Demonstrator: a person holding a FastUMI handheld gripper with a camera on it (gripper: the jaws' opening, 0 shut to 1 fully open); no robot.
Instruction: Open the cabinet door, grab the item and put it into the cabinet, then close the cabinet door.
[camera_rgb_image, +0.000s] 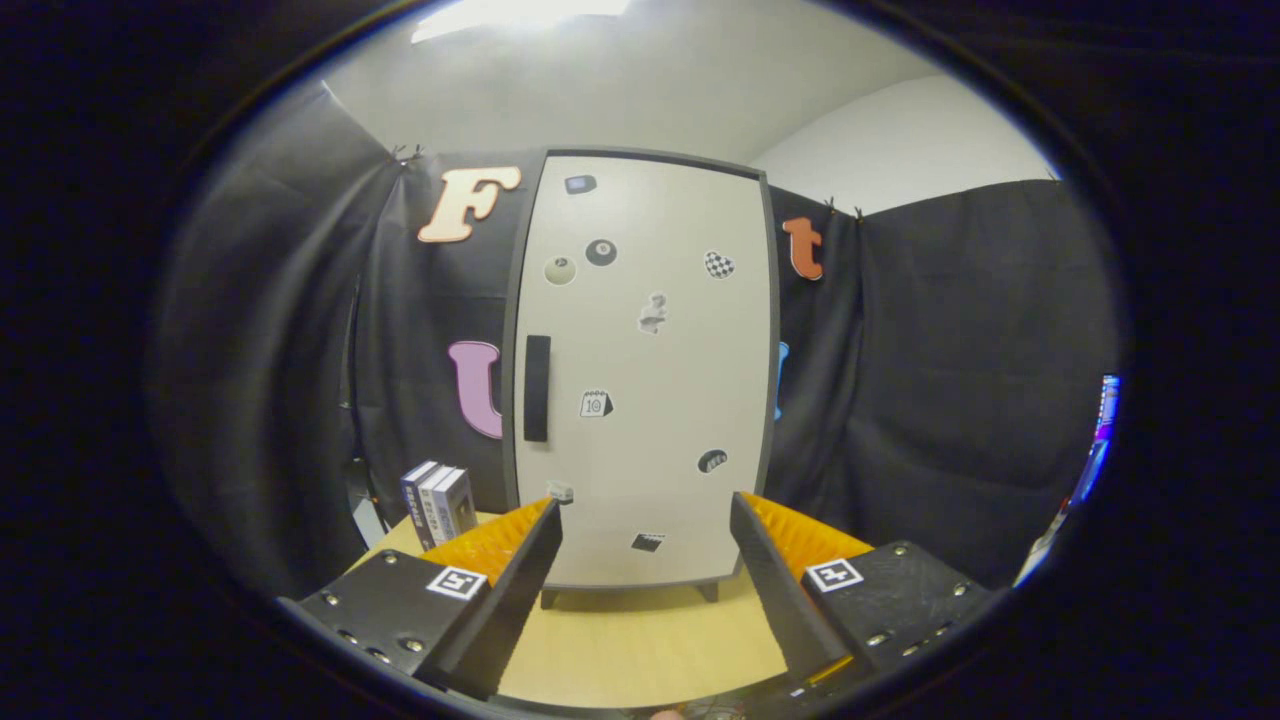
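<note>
The gripper (645, 520) hangs spread wide with nothing between its fingers, facing the cabinet (640, 370), whose door is closed. 2 boxes (438, 503) stand on the table (630, 640) just left of it, beside the handle (537, 388), within easy reach.

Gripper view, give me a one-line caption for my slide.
Open tool faces the closed cabinet door and its black handle; small boxes wait left of the cabinet on the wooden table.
</note>
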